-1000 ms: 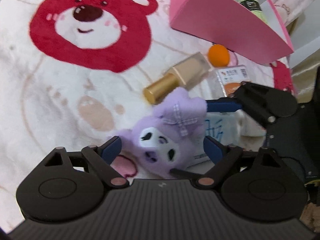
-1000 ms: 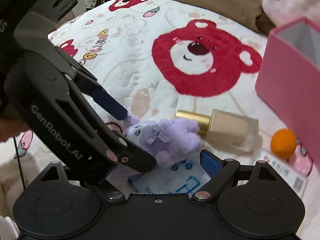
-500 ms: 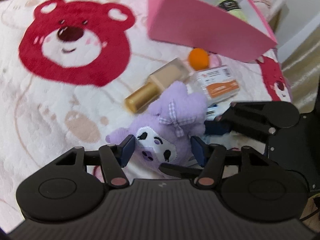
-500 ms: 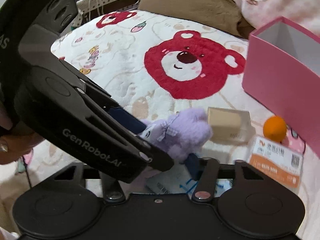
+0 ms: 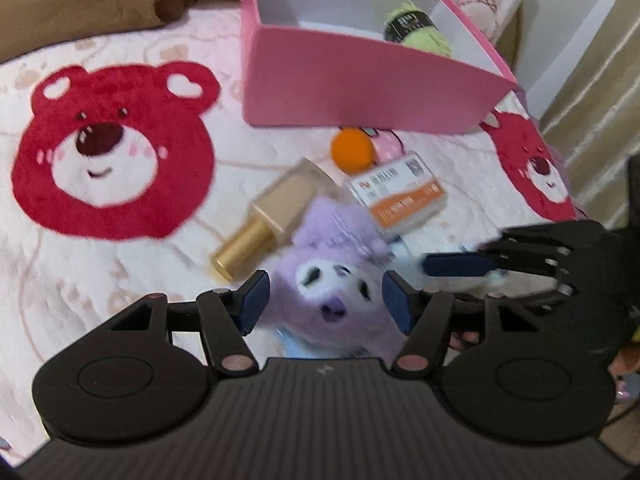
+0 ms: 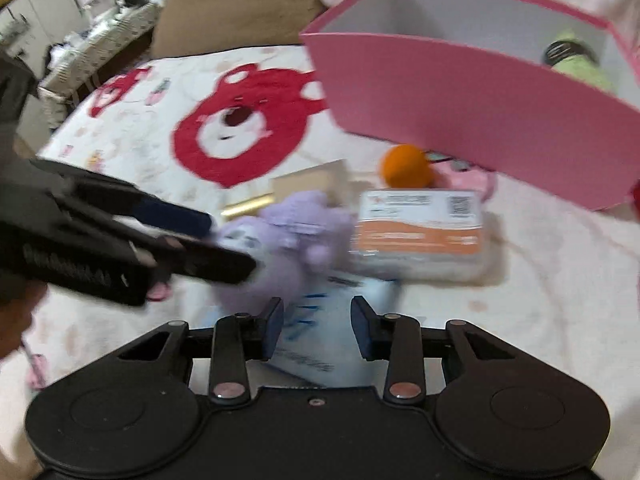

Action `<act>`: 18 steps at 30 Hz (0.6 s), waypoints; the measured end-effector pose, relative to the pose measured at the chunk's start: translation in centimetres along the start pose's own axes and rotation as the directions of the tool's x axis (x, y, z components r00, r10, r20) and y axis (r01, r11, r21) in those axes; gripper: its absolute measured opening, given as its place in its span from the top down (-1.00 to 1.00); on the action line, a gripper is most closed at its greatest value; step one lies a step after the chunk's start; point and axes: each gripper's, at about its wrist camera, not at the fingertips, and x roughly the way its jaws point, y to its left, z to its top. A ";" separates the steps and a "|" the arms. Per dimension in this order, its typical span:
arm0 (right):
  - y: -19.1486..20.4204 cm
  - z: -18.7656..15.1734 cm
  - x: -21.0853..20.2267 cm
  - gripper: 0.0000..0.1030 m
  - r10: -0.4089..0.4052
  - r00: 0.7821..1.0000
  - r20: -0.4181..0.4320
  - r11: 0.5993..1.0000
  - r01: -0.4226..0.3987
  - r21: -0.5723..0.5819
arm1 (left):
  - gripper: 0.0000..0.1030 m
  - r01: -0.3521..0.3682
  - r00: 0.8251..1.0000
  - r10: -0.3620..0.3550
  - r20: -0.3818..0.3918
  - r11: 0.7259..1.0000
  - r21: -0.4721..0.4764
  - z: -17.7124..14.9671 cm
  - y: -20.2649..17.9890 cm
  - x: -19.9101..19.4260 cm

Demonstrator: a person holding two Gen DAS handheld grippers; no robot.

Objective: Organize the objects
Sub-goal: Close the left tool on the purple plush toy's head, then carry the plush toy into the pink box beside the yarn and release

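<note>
A purple plush toy (image 5: 332,280) fills the gap of my left gripper (image 5: 326,302). Both blue pads press on its sides, though the jaws are easing open slightly. In the right wrist view the same plush (image 6: 288,236) hangs in the left gripper (image 6: 228,244), just above the bed. My right gripper (image 6: 318,326) is closing on a pale blue-and-white packet (image 6: 320,312) pinched between its pads. The pink box (image 5: 360,92) stands open behind them with a green yarn ball (image 5: 420,28) inside.
An orange ball (image 5: 352,150), a gold-capped bottle (image 5: 272,216) and an orange-and-white pack (image 5: 400,200) lie on the blanket in front of the box. The blanket's red bear print (image 5: 108,148) is to the left. A brown cushion (image 5: 72,8) lies at the far left.
Both grippers closed, the left on the plush and the right on the packet. They then rose and moved toward the pink box, which now looks nearer.
</note>
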 end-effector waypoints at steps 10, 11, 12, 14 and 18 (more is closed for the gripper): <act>3.3 -1.1 0.0 -0.31 0.074 0.997 0.016 0.994 -0.073 -0.082 | 0.21 0.133 0.989 -0.139 -0.056 0.987 -0.087 -0.1 2.3 1.4; 3.3 -1.3 0.5 -0.31 0.056 0.998 0.016 0.996 -0.054 -0.073 | 0.22 0.136 0.988 -0.142 -0.061 0.986 -0.100 -0.2 2.3 1.5; 3.1 -1.5 1.0 -0.31 0.037 0.999 0.021 0.998 -0.036 -0.046 | 0.22 0.138 0.987 -0.146 -0.063 0.983 -0.118 -0.3 2.4 1.5; 2.9 -1.9 1.6 -0.30 0.029 0.999 0.034 0.999 -0.028 -0.030 | 0.23 0.141 0.986 -0.152 -0.067 0.979 -0.150 -0.5 2.5 1.7; 3.6 -2.1 1.2 0.06 0.014 0.997 0.075 0.996 -0.007 -0.091 | 0.23 0.126 0.988 -0.141 -0.063 0.972 -0.200 -0.4 2.6 1.6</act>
